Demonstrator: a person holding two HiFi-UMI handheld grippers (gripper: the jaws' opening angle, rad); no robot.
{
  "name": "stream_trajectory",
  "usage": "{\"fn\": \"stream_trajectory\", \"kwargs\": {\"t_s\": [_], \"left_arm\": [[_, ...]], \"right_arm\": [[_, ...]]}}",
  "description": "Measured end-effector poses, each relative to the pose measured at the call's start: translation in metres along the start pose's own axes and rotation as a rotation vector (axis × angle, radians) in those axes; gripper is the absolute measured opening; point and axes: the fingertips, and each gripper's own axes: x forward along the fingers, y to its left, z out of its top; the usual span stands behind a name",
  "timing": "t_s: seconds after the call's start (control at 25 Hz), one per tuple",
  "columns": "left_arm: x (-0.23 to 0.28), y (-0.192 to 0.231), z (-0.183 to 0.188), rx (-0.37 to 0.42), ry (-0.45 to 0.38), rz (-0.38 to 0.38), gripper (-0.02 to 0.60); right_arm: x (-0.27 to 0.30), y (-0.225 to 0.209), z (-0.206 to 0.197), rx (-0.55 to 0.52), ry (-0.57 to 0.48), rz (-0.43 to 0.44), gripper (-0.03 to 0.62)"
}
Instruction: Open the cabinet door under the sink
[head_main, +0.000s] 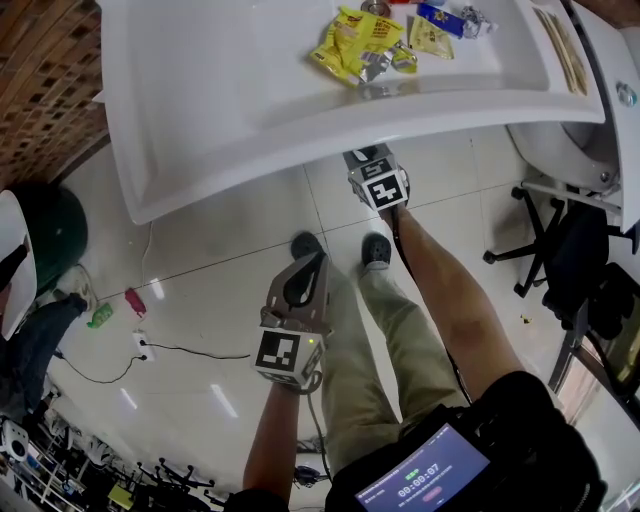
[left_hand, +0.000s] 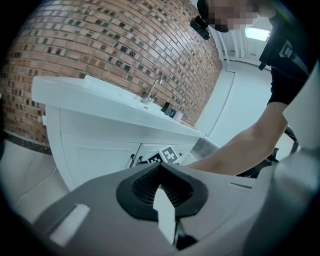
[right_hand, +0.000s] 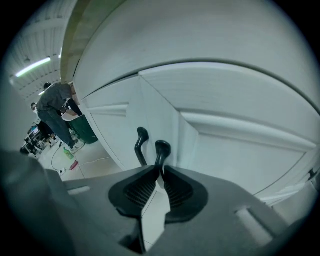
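Now outstretched, right hand-held gripper (right_hand: 161, 168) pinches the door handle (right_hand: 162, 148).

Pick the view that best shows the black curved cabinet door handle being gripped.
The right gripper view: the black curved cabinet door handle sits close-up, pinched between the right gripper's tongs. The left gripper view shows it small and distant; in the head view the white countertop hides it.

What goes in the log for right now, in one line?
right gripper: shut on right-hand door handle | left gripper: shut, empty, away from cabinet
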Motion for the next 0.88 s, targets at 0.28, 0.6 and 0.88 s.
{"fn": "stream_trajectory", "kwargs": {"t_s": [0.28,0.6,0.88], "left_arm": [[-0.001,0.000,-0.004,0.017,-0.030,0.003,0.017],[0.004,-0.021,-0.011,0.045,-0.027,-0.025,0.017],[0.010,-0.045,-0.021,0.039,0.010,-0.038,0.017]], "right_arm": [[-0.019,0.010,-0.017,-0.028,-0.009,0.017,0.040],[-0.041,0.017,-0.044,-0.067,0.004,0.049,0.040],[-0.051,0.019,-0.061,-0.097,0.016,0.069,0.040]]}}
